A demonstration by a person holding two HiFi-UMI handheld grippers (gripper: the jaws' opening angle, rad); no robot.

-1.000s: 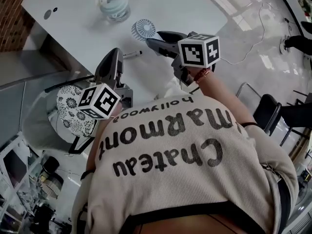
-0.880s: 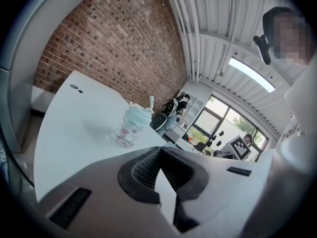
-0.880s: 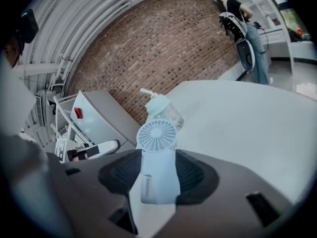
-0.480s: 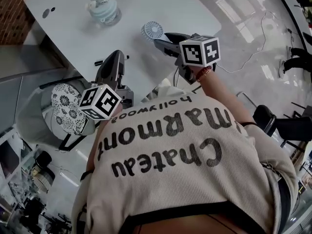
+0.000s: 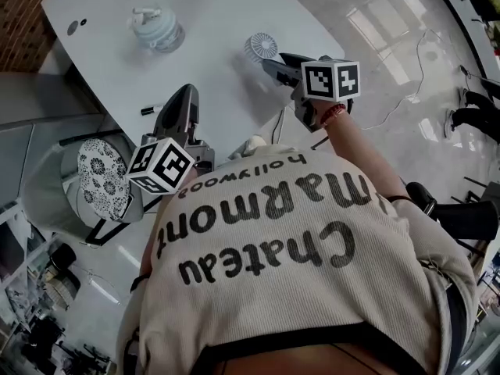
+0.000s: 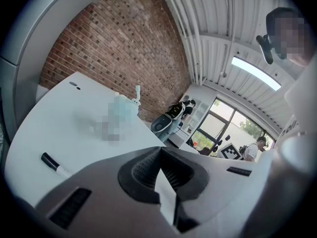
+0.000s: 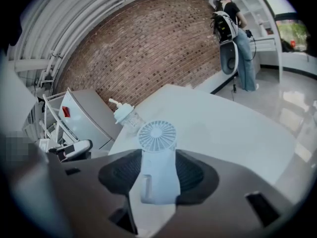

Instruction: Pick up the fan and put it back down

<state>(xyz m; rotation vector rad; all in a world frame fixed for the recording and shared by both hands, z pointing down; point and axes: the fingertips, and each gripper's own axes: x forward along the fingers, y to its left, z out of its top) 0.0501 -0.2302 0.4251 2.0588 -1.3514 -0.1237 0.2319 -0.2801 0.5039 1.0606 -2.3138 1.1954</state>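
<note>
Small white handheld fan (image 5: pixel 262 47): carried rightward in the right gripper (image 5: pixel 275 58), farther from the pale pump bottle (image 5: pixel 156 28).
Left gripper (image 5: pixel 186 94): shifted right; the black-and-white marker pen (image 5: pixel 152 109) now lies on its left.

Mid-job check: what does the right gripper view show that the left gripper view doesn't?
Only the right gripper view: the fan, gripped by its handle between the right gripper's jaws. Only the left gripper view: a pen lying on the table, and the left gripper with its jaws closed and nothing between them. Both: the white table, the brick wall and the pump bottle standing on the table.
</note>
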